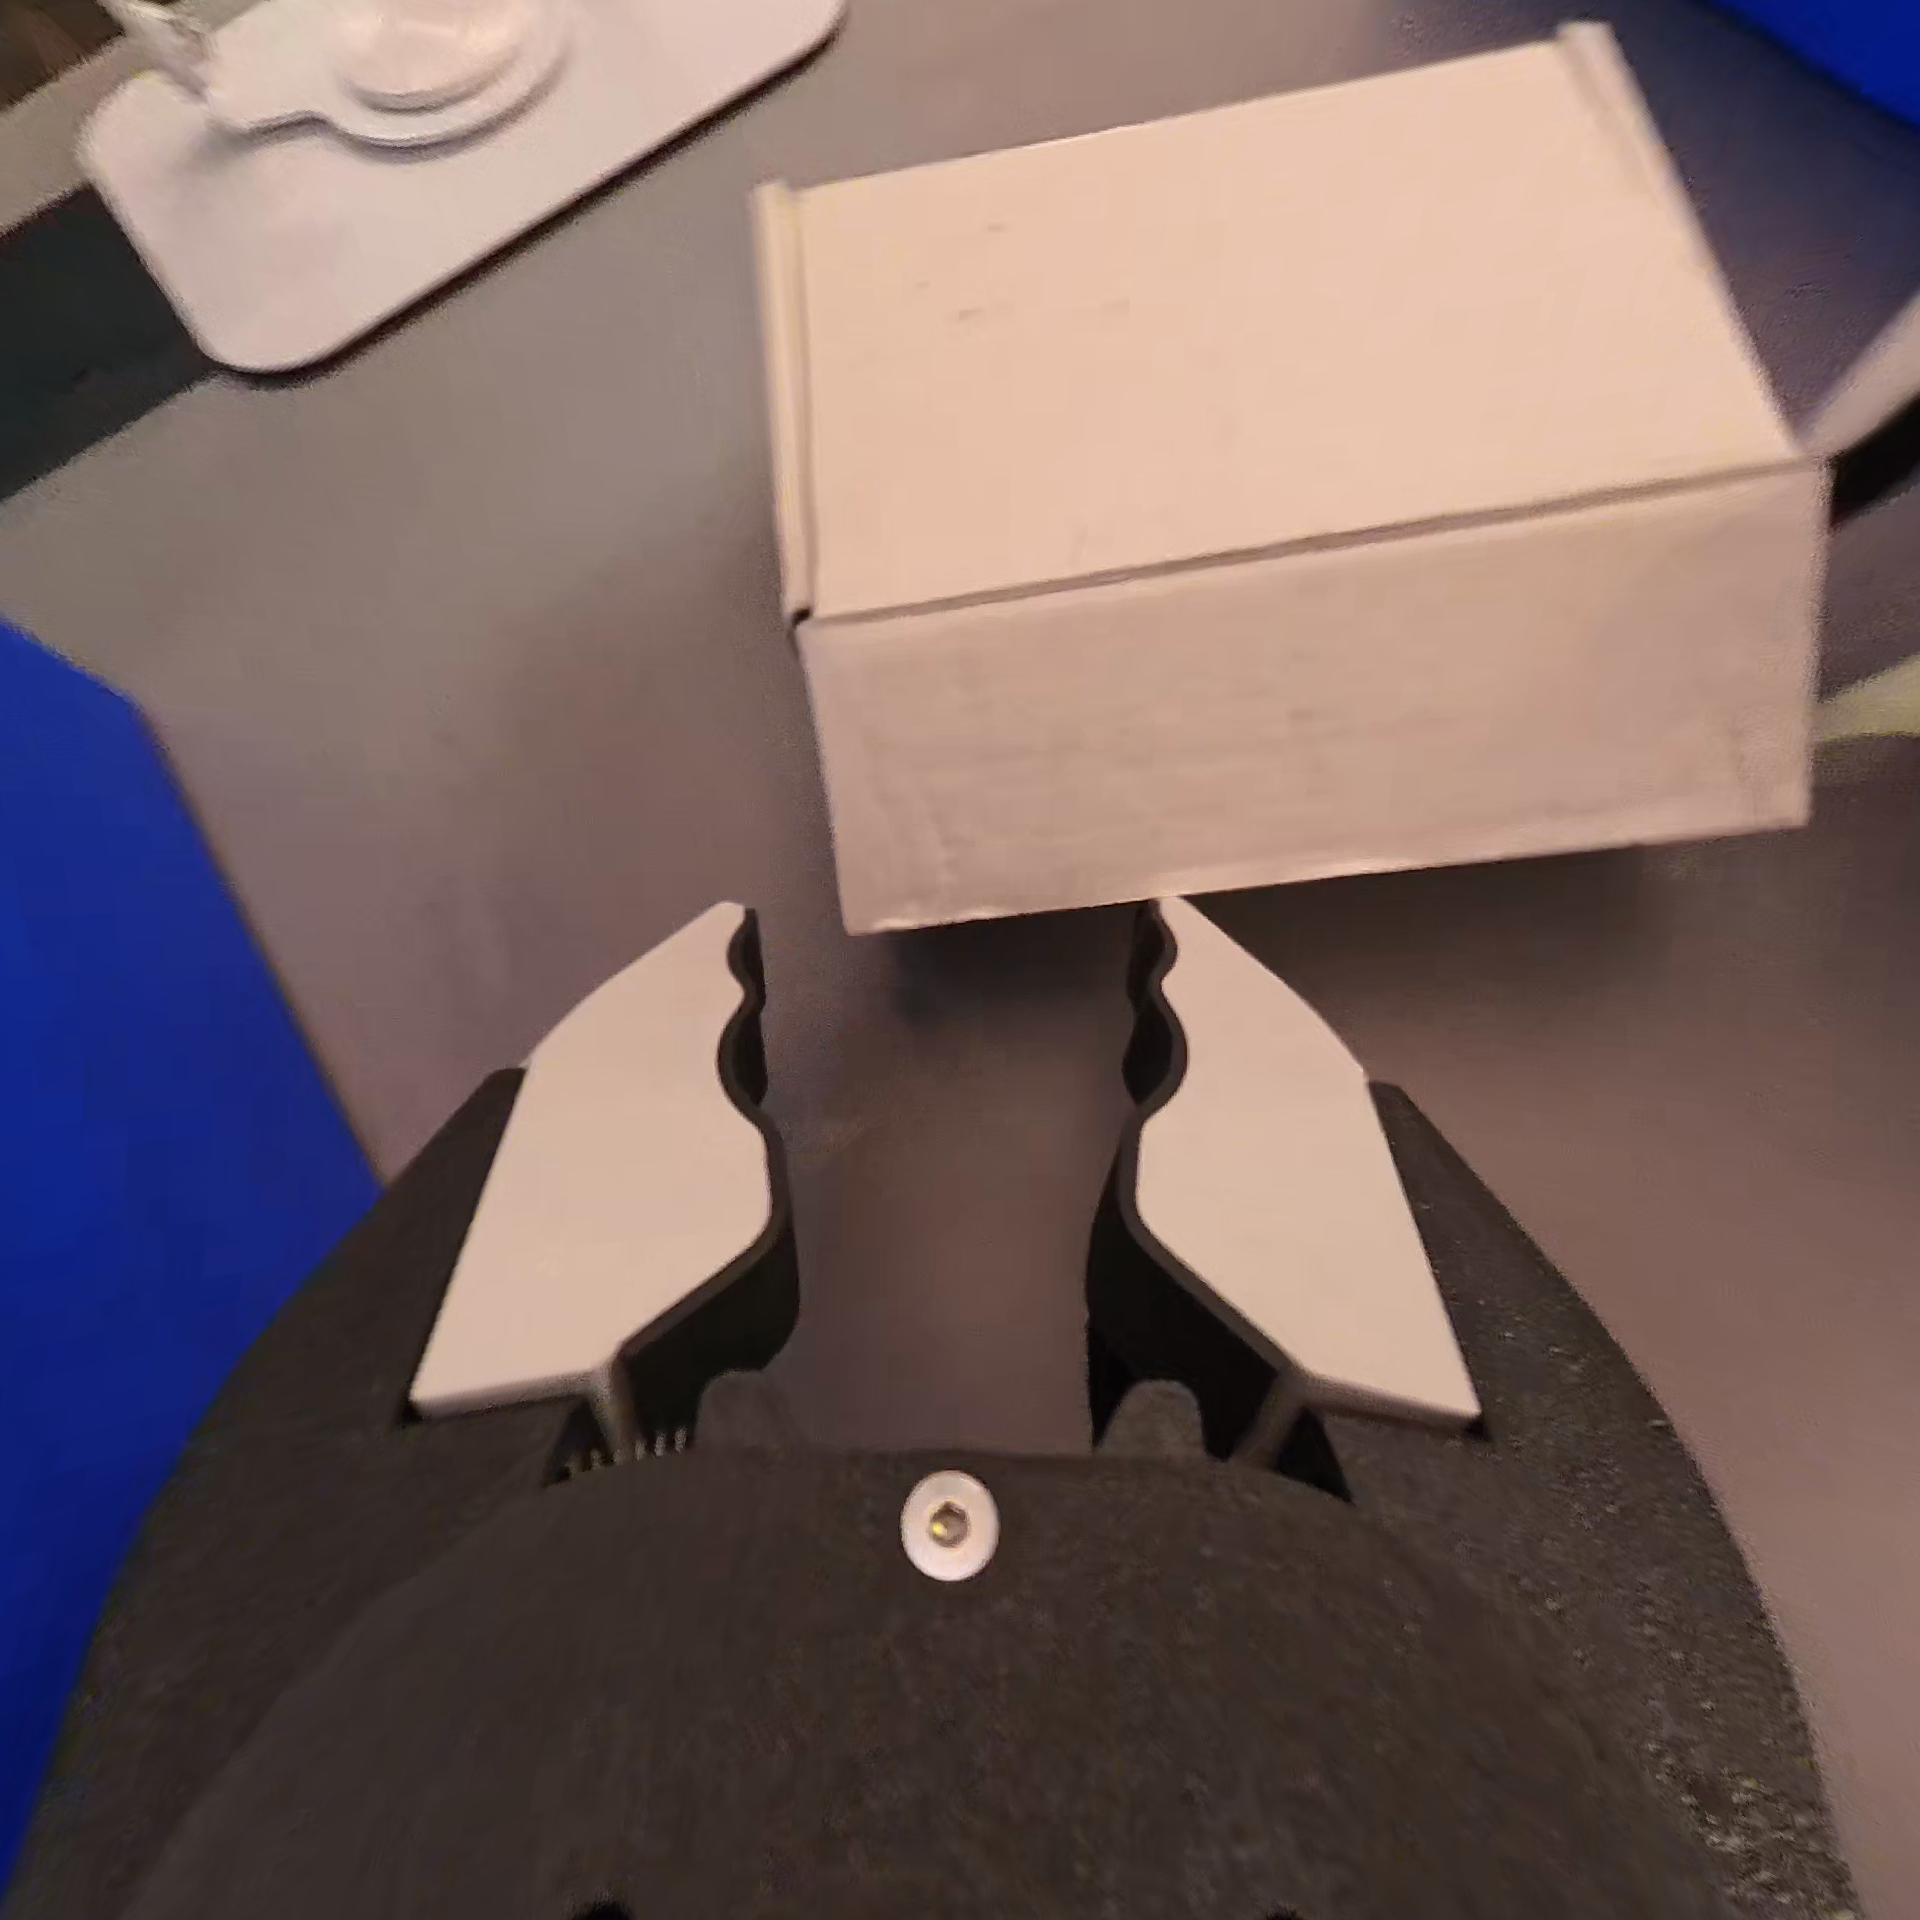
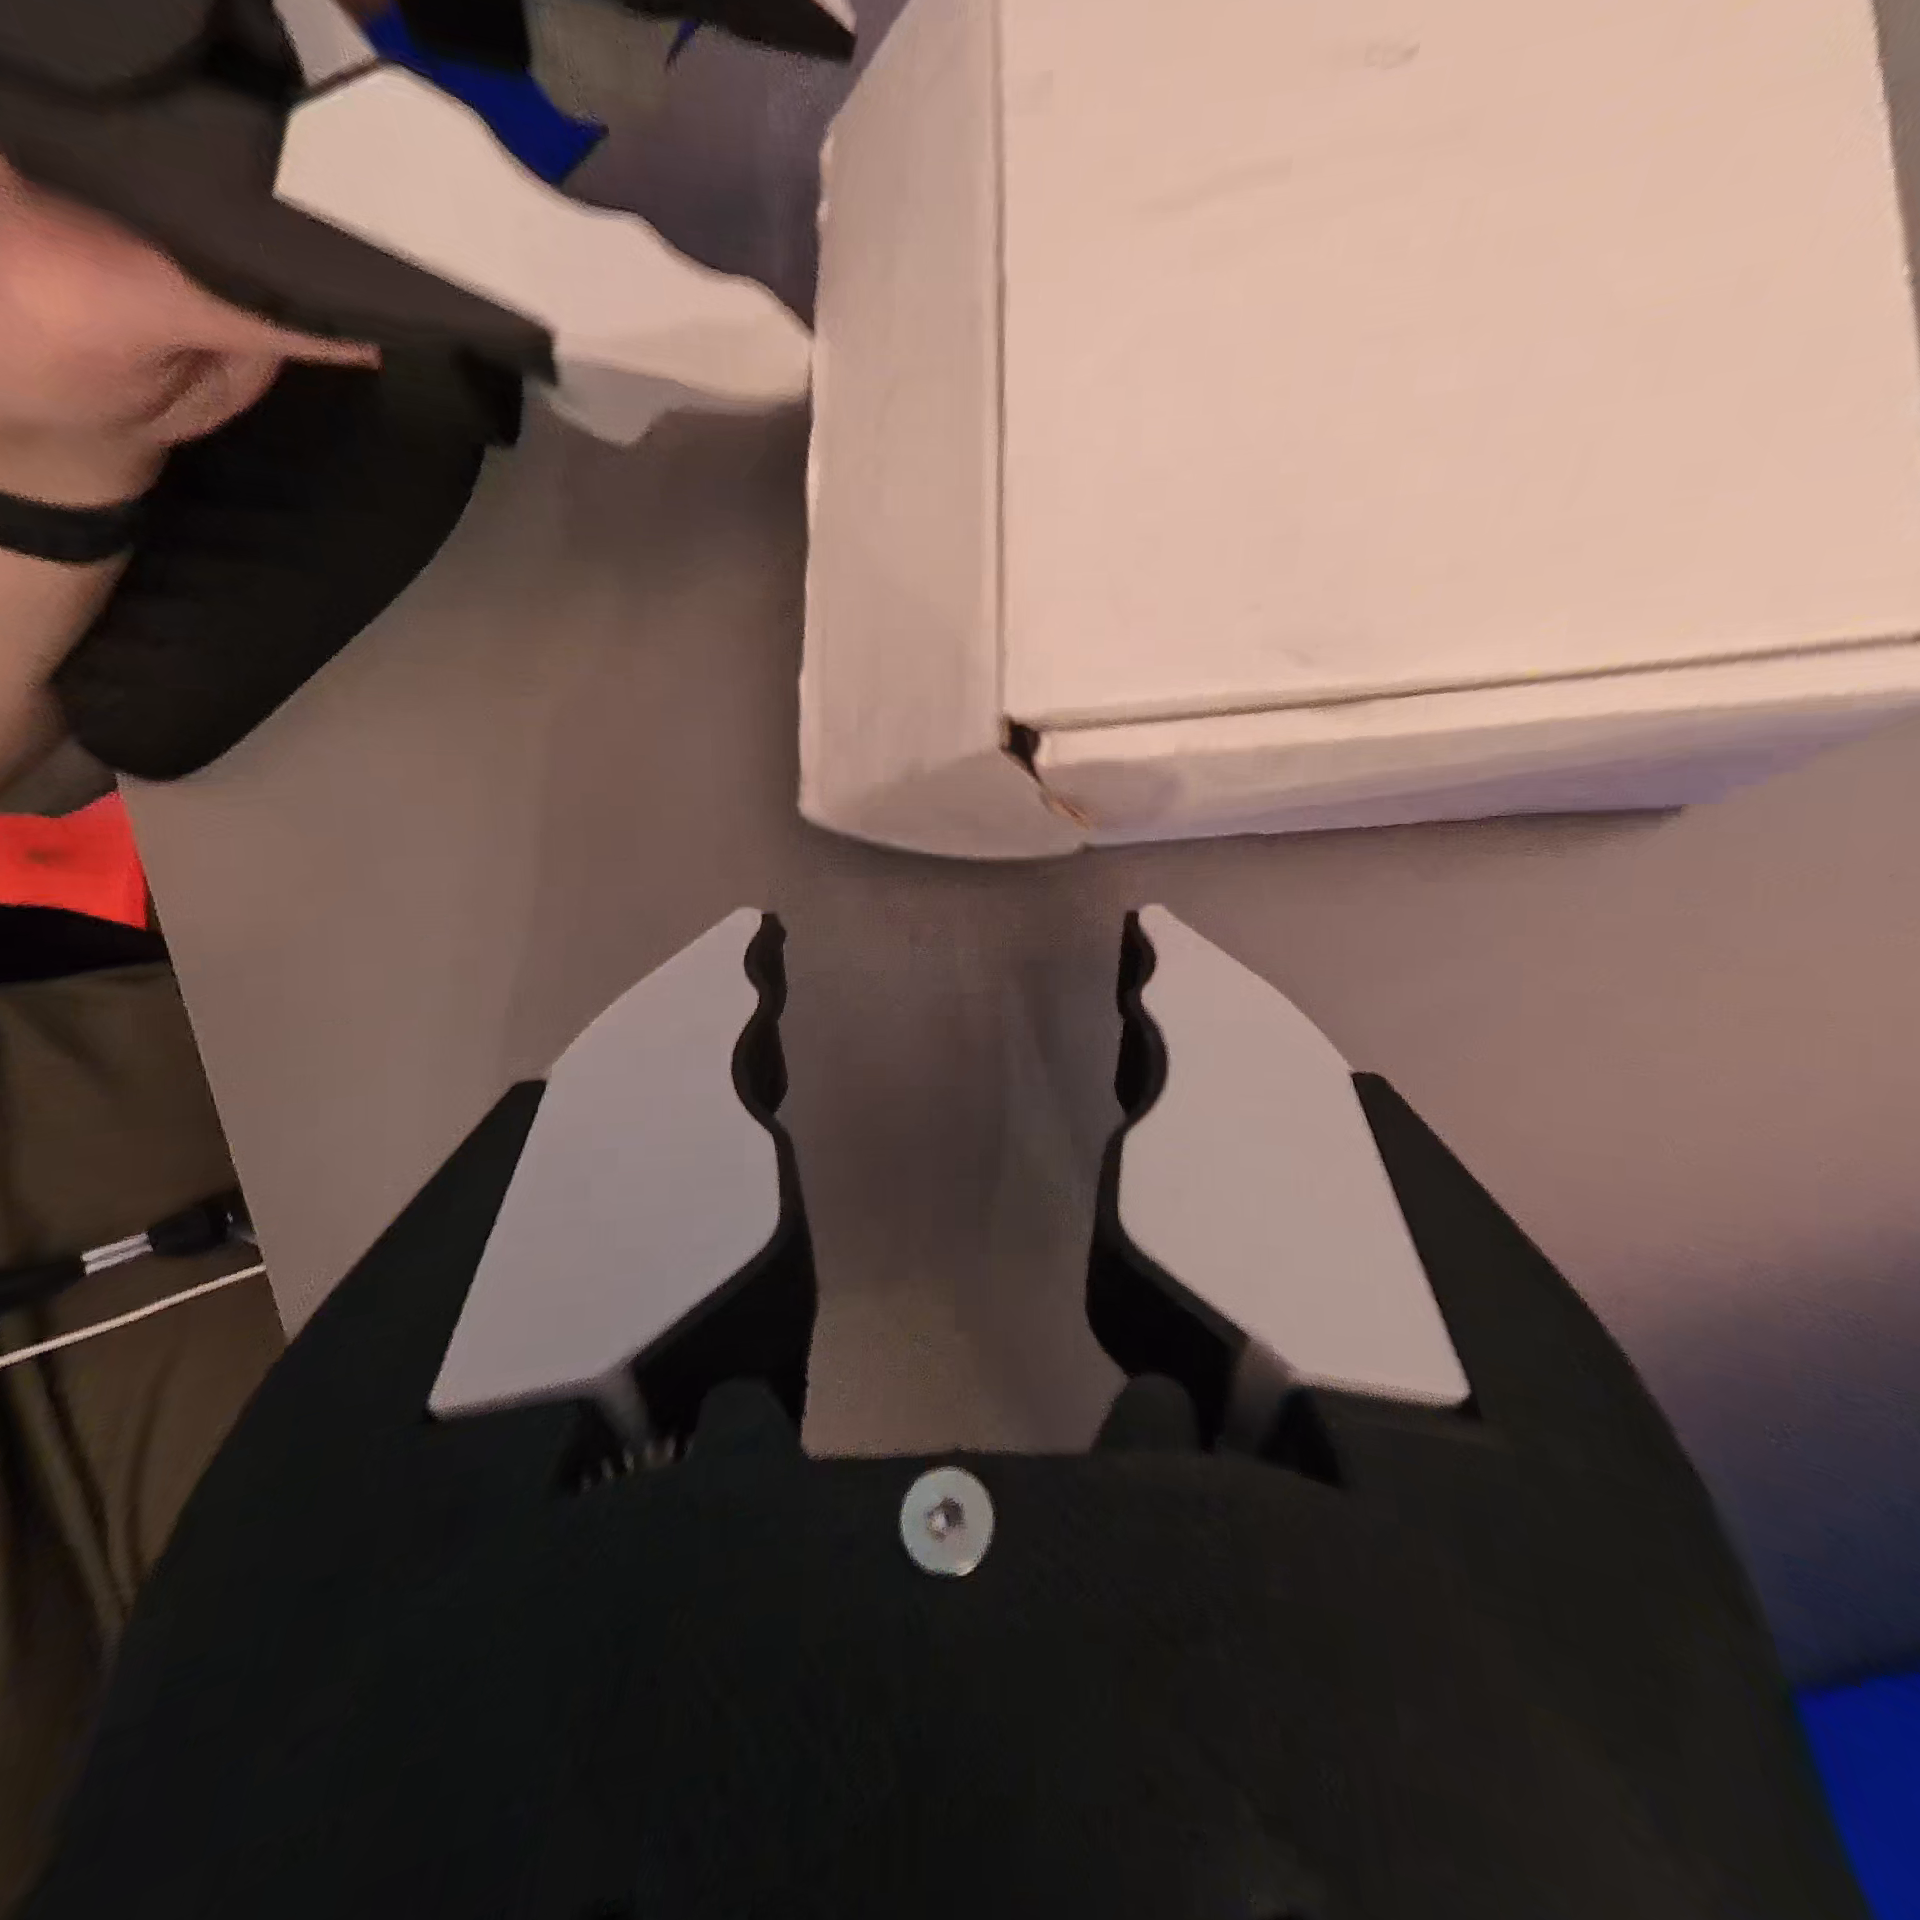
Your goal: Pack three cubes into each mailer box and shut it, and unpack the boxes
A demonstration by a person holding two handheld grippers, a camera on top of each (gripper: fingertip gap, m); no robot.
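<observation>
Now the left gripper hovers with fingers apart and empty, its tips just shy of the shut white box at one o'clock on the grey table. Right gripper likewise spread, holding nothing, box at one o'clock. A pale mat lies at eleven.

Dim, soft indoor light — motion blur throughout, wide-angle bending at edges, faint shadows.

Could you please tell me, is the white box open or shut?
Shut: the white box has its lid flat on top, front flap down over the front wall. Contents hidden.
</observation>
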